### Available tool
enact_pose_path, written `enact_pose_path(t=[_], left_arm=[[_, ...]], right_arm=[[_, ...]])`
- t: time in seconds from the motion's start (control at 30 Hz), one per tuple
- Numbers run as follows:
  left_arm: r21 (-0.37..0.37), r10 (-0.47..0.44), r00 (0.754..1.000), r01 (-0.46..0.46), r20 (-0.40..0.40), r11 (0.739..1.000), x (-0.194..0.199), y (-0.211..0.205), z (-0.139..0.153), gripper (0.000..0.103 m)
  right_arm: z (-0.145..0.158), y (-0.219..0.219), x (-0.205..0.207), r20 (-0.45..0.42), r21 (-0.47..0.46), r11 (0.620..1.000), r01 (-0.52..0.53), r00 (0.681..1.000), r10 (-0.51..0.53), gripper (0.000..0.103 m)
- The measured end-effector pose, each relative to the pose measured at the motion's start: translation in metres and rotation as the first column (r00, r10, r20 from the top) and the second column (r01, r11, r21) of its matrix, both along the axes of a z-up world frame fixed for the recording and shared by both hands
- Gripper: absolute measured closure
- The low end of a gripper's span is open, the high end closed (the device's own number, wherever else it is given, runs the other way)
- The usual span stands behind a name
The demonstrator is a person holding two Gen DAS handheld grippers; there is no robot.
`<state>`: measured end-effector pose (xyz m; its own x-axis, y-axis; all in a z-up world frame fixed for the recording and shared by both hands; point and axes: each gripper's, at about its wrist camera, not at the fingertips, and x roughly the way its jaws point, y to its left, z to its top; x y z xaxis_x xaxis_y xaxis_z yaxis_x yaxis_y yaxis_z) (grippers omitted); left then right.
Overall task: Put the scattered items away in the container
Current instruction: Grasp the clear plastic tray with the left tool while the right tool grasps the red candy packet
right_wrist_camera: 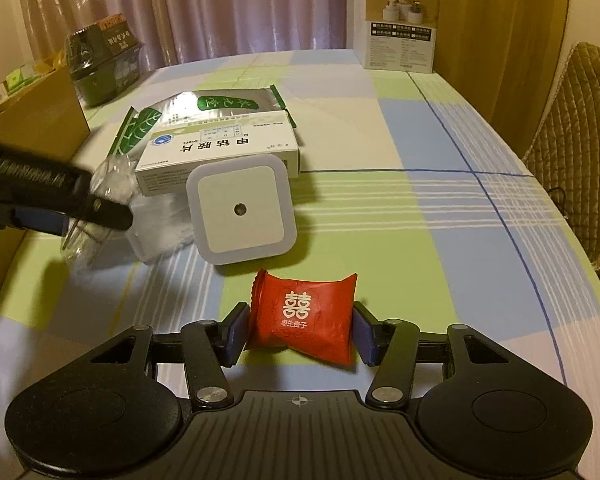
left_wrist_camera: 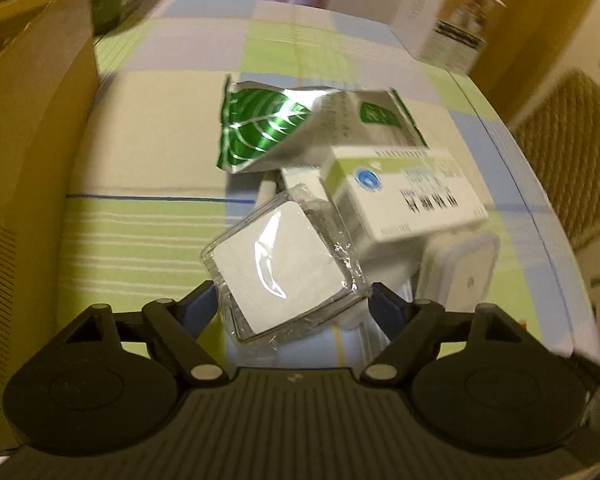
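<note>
Checked tablecloth (right_wrist_camera: pixel 380 216) in green, blue and cream covers the whole table, pink curtains hanging behind it.

Left gripper (left_wrist_camera: pixel 290 300) has its blue pads on either side of a clear plastic case (left_wrist_camera: pixel 282 268) with a white square insert; the case sits tilted between them and both pads look pressed onto its edges, so it's gripped. From the right wrist camera you can see that same case held up off the cloth at the left edge.

Right gripper (right_wrist_camera: pixel 300 332) is pinched on a red candy packet (right_wrist_camera: pixel 304 316) with a white double-happiness symbol, pads squeezing both ends, packet down near the cloth.

Moving outward: just past the candy is a white square night light (right_wrist_camera: pixel 242 210) with a little sensor dot in the middle, leaning against a white and green medicine box (right_wrist_camera: pixel 216 156). Behind the box lies a silver foil pouch (left_wrist_camera: pixel 272 128) with a green leaf print, touching it.

Cardboard box (right_wrist_camera: pixel 32 120) stands on the left side of the table, open at the top, near the left gripper. Further back there's a dark green package (right_wrist_camera: pixel 104 64), and a white product carton (right_wrist_camera: pixel 398 20) stands at the far right corner. Quilted chair back (right_wrist_camera: pixel 580 160) pokes in on the right.
</note>
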<state>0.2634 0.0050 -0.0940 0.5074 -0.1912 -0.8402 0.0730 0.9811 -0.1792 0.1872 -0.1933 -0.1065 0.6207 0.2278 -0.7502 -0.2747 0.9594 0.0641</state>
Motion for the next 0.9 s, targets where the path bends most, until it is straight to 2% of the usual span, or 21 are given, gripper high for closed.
enact_pose_path(t=[0.1, 0.2, 0.27, 0.3, 0.37, 0.57, 0.73, 0.8, 0.83, 0.87, 0.9], left_arm=[[0.032, -0.104, 0.994, 0.105, -0.017, 0.994, -0.018, -0.006, 0.003, 0.026], [0.060, -0.222, 0.973, 0.225, -0.059, 0.973, -0.042, -0.014, 0.007, 0.026], [0.062, -0.261, 0.962, 0.266, -0.079, 0.962, -0.057, -0.016, 0.009, 0.026], [0.060, -0.260, 0.962, 0.265, -0.082, 0.962, -0.063, -0.015, 0.009, 0.025], [0.057, -0.227, 0.970, 0.232, -0.083, 0.971, -0.072, -0.013, 0.007, 0.014], [-0.005, -0.095, 0.991, 0.095, -0.097, 0.995, -0.071, -0.004, 0.001, 0.012], [0.064, -0.143, 0.987, 0.148, -0.077, 0.987, -0.068, -0.029, 0.003, 0.012], [0.107, -0.174, 0.982, 0.181, -0.068, 0.978, -0.068, -0.040, 0.001, 0.015], [0.137, -0.188, 0.980, 0.196, -0.069, 0.971, -0.069, -0.045, -0.001, 0.020], [0.166, -0.198, 0.978, 0.207, -0.071, 0.964, -0.069, -0.048, -0.003, 0.030], [0.180, -0.203, 0.977, 0.213, -0.071, 0.960, -0.070, -0.049, -0.004, 0.031]], right_arm=[[0.005, -0.004, -0.006, 0.003, 0.005, 1.000, -0.009, 1.000, 0.009, 0.047], [0.008, -0.006, -0.016, 0.007, -0.004, 0.999, -0.033, 0.999, 0.033, 0.047], [0.008, -0.007, -0.022, 0.008, -0.015, 0.999, -0.045, 0.999, 0.045, 0.047], [0.008, -0.008, -0.025, 0.007, -0.018, 0.999, -0.046, 0.999, 0.047, 0.047], [0.006, -0.010, -0.028, 0.002, -0.026, 0.999, -0.046, 0.999, 0.046, 0.047], [0.002, -0.014, -0.032, -0.006, -0.037, 0.998, -0.041, 0.999, 0.041, 0.047], [0.002, -0.015, -0.033, -0.003, -0.042, 0.998, -0.045, 0.999, 0.045, 0.047], [0.000, -0.015, -0.033, -0.009, -0.038, 0.998, -0.045, 0.999, 0.045, 0.047], [0.000, -0.016, -0.033, -0.013, -0.035, 0.998, -0.045, 0.999, 0.045, 0.047], [0.000, -0.016, -0.033, -0.014, -0.032, 0.998, -0.045, 0.999, 0.045, 0.047], [0.000, -0.016, -0.034, -0.014, -0.033, 0.998, -0.047, 0.999, 0.047, 0.047]])
